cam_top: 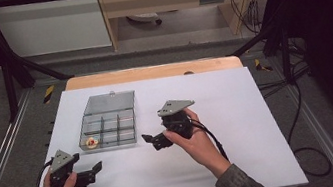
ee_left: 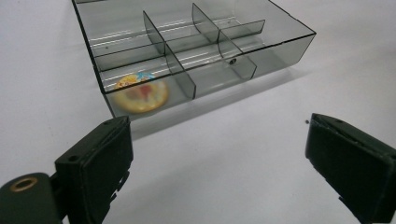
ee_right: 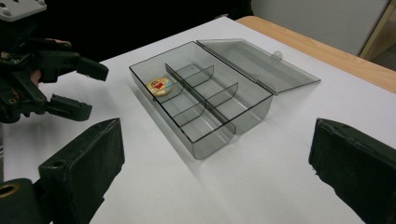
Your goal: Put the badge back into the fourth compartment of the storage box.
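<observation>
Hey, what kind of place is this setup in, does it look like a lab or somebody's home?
Most likely a lab or recording workspace, not a home. A white-topped table stands inside a black metal frame, loose cables trail over grey carpet, and both hand-held grippers, left gripper and right gripper, hover near a compartment box.

We see a lab | black metal frame [cam_top: 8, 68] around white-covered table [cam_top: 240, 127] | loose cables [cam_top: 247, 10] behind

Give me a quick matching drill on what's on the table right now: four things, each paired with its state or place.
1. left gripper
2. round badge
3. lid
4. right gripper

a. folded back flat behind the box
b. in the box's near left compartment
c. open, right of the box
d. open, near side of the box

Pairs: 1-d, 2-b, 3-a, 4-c
</observation>
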{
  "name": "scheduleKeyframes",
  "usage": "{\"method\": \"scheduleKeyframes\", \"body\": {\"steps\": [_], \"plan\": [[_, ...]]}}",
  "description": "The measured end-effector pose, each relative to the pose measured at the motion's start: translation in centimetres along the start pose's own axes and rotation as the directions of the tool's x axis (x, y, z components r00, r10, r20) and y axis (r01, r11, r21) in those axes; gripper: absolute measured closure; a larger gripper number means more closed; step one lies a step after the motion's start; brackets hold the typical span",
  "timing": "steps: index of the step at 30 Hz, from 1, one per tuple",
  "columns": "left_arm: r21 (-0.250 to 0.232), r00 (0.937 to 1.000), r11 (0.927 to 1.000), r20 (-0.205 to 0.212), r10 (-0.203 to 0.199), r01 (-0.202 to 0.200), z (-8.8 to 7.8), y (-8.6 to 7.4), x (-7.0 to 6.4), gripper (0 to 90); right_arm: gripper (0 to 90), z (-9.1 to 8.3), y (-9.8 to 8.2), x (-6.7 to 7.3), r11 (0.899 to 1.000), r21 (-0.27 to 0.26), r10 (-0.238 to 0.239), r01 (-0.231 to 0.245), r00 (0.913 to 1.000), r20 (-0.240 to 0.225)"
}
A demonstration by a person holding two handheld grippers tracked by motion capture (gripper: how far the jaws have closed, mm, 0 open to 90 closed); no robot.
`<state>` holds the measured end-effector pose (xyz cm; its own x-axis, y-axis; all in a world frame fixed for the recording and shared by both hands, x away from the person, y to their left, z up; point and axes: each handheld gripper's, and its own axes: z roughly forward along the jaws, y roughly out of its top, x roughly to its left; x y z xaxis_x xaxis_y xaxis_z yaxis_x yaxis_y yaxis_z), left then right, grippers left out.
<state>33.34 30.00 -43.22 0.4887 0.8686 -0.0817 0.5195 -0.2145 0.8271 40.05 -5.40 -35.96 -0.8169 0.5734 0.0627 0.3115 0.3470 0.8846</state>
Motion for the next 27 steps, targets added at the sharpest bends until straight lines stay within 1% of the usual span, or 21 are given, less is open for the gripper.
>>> {"method": "scheduleKeyframes", "body": {"steps": [7, 14, 17, 21, 27], "plan": [[-0.006, 1.0, 1.0, 0.004, 0.001, -0.001, -0.1, 0.1, 0.0, 7.7, 3.0, -0.7, -0.7, -0.6, 1.0, 0.009, 0.026, -0.026, 0.9996, 0.012], [-0.01, 1.0, 1.0, 0.009, 0.0, 0.0, -0.2, 0.1, 0.0, 7.7, 4.2, -1.6, -0.9, -0.8, 0.999, -0.015, 0.029, -0.029, 0.9995, 0.01], [-0.009, 1.0, 1.0, 0.008, -0.003, 0.003, -0.1, 0.0, 0.2, 7.7, 4.9, -2.0, -1.3, -0.9, 0.999, -0.027, 0.02, -0.019, 0.999, 0.041], [-0.013, 0.9999, 0.9999, 0.007, -0.01, 0.01, -0.2, 0.0, 0.2, 7.7, 5.0, -2.6, -1.9, -1.3, 0.999, -0.038, 0.02, -0.018, 0.9982, 0.056], [-0.016, 0.9999, 0.9999, 0.01, -0.004, 0.005, -0.2, 0.1, 0.1, 7.7, 4.8, -3.4, -2.8, -2.0, 0.998, -0.055, 0.026, -0.022, 0.9967, 0.076]]}}
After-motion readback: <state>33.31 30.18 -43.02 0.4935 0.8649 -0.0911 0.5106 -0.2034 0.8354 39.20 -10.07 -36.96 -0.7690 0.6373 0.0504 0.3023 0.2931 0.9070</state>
